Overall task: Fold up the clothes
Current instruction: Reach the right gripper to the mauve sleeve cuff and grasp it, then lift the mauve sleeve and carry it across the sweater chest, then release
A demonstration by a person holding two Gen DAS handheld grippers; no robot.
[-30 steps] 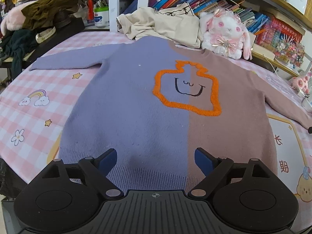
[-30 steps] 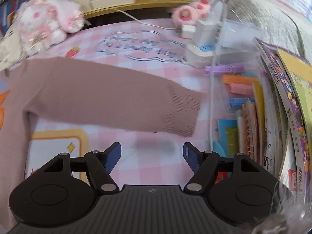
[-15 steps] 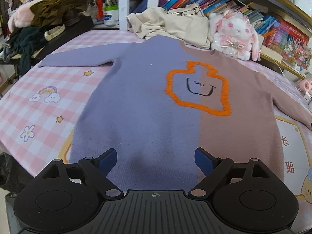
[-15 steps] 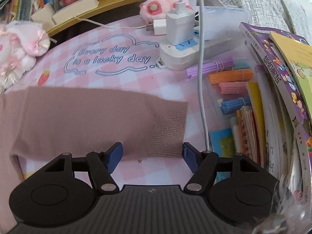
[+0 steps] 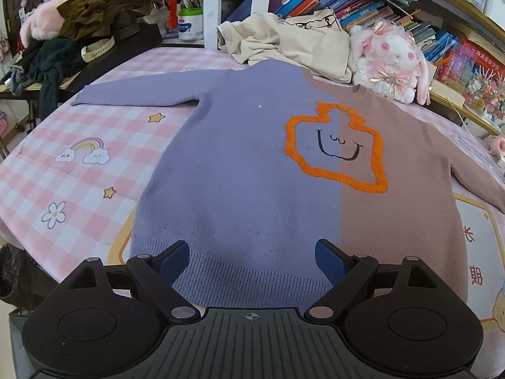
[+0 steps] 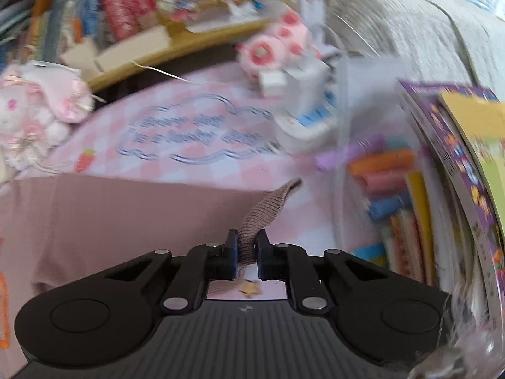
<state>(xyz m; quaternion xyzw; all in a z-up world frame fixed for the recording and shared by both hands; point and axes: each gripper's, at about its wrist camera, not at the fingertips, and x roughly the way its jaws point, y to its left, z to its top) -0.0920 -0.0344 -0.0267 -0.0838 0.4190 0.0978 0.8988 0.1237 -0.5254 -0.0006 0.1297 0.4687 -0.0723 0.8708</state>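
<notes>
Two-tone sweater [image 5: 252, 170] lies flat, face up, on the checked tablecloth [image 5: 63, 164]; right gripper [image 6: 245, 249] pinches the brown sleeve's ribbed cuff [image 6: 268, 208], left gripper [image 5: 251, 260] spread over the hem — sleeve should cross the chest taut, hem staying flat.

Sweater [image 5: 252, 170]: soft matt knit, ribbed hem and cuff [image 6: 262, 211]; fuzzy orange outline [image 5: 334, 151], centre frame. Tablecloth [image 5: 63, 158]: smooth printed check. Left gripper [image 5: 252, 260]: matt black plastic, ridged base, metal pins. Plush rabbit [image 5: 391, 63], upper right: fluffy.
</notes>
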